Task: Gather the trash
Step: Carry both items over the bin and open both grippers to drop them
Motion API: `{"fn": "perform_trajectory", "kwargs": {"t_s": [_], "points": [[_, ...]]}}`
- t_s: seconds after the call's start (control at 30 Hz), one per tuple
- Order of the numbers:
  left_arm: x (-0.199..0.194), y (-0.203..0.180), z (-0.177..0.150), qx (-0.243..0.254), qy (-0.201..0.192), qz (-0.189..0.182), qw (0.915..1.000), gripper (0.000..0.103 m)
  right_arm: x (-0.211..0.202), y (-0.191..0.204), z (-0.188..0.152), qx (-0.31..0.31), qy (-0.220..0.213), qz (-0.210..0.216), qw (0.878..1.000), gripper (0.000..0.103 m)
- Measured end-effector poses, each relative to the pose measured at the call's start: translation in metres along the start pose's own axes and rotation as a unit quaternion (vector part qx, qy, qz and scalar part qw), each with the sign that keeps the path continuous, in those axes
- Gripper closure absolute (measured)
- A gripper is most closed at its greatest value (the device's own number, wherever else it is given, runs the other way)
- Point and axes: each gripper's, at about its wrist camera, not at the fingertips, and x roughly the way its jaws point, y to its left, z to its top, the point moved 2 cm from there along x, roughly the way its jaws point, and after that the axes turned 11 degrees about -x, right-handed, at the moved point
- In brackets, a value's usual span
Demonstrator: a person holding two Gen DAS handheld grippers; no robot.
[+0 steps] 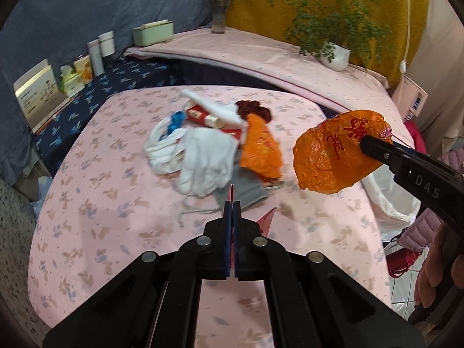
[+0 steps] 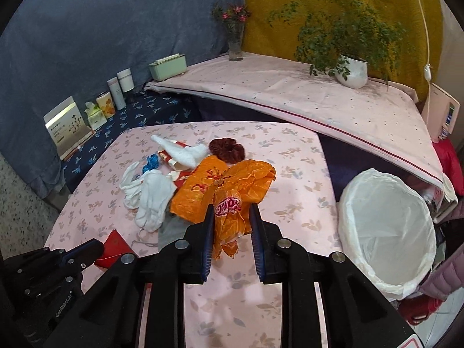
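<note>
Left gripper [image 1: 232, 203], at the bottom centre of the left wrist view, has its blue-padded jaws pressed almost together with a thin red sheet [image 1: 265, 220] nipped between them; a corner of that sheet pokes out just right of the fingertips. It hangs above the pink floral tablecloth [image 1: 87, 203], short of the trash pile [image 1: 208, 145] of white cloths, a red packet and a second orange wrapper in mid-frame. At the right edge the right gripper [image 1: 374, 146] reaches in, holding a crumpled orange plastic bag [image 1: 336, 153] clear of the table. The white-lined bin [image 1: 388, 200] shows only as a sliver beneath that arm.

From the right wrist view, the right gripper [image 2: 232, 211] stands partly open at a middling width, its fingers closed against the gathered neck of the orange plastic bag [image 2: 232, 203], whose body balloons beyond the tips in mid-frame. The bin [image 2: 385, 232] gapes at the lower right, its liner folded over the rim, well to the right of the bag. The left gripper [image 2: 87, 249] sits at the lower left with the red sheet [image 2: 113, 249] at its tip.

The step in hand appears to be carrying the bag to the bin. Done well, the grip holds until the whole bag is over the liner's mouth, since light film may drift or snag on the rim; releasing low inside should stop it spilling out.
</note>
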Motion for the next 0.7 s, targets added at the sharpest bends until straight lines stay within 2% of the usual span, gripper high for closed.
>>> {"fn": "perform_trajectory", "kwargs": {"t_s": [0.33, 0.7], "points": [[0.002, -0.093, 0.005, 0.055, -0.001, -0.059, 0.9967, 0.103, -0.031, -0.083, -0.023, 0.055, -0.011, -0.064, 0.996, 0.081], [0.025, -0.212, 0.018, 0.115, 0.004, -0.147, 0.9824, 0.103, -0.041, -0.170, -0.058, 0.120, 0.008, -0.139, 0.983, 0.081]]}}
